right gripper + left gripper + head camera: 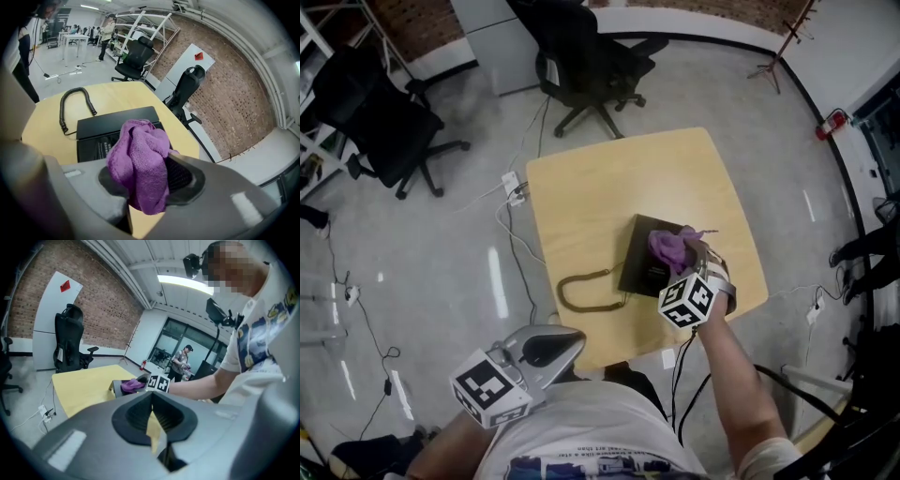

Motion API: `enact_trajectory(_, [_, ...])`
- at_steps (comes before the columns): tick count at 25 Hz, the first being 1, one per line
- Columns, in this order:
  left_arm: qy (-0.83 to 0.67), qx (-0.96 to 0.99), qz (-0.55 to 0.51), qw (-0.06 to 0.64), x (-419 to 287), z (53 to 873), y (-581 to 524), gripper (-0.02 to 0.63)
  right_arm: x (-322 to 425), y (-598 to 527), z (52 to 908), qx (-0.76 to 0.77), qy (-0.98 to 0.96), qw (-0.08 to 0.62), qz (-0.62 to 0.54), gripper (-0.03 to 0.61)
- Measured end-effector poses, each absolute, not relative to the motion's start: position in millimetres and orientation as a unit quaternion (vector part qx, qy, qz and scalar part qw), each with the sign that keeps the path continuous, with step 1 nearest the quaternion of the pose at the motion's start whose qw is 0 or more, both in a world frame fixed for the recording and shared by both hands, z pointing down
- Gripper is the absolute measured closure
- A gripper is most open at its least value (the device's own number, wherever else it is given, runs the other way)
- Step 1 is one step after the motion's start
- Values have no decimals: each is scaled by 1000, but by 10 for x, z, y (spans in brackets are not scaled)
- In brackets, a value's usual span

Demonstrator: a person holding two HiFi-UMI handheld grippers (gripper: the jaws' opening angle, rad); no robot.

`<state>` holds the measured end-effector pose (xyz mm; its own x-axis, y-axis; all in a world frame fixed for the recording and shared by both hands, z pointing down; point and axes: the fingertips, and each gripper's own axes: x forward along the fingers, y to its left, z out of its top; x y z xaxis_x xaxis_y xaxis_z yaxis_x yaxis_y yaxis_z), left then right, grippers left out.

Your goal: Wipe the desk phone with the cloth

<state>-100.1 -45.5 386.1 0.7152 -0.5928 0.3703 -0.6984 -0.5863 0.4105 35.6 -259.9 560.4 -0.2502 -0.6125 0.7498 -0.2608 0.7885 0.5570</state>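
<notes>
Your right gripper (145, 190): clamped on bunched purple microfibre cloth (140, 157); flat black desk phone (110, 129): on yellow wooden tabletop (609, 187), just ahead at 12 o'clock, nearest this gripper; left gripper (577, 337): closed, empty, back at 7 o'clock

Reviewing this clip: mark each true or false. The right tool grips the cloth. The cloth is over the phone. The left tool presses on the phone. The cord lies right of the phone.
1. The right tool grips a purple terry cloth: true.
2. The cloth is over the flat black desk phone: true.
3. The left tool presses on the phone: false; it is held off the pale wooden table, near the person's body, holding nothing.
4. The black coiled cord lies right of the phone: false; in the head view it lies on the phone's left.
</notes>
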Motion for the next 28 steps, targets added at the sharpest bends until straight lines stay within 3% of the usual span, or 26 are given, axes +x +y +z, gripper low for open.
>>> enact_trajectory(15, [-332, 898, 104, 270, -710, 3864, -499, 611, 404, -1514, 5992, 185, -785, 573, -147, 425])
enact_trajectory(28, [-360, 889, 108, 264, -568, 3833, -472, 611, 665, -2843, 5363, 298, -775, 531, -170, 425])
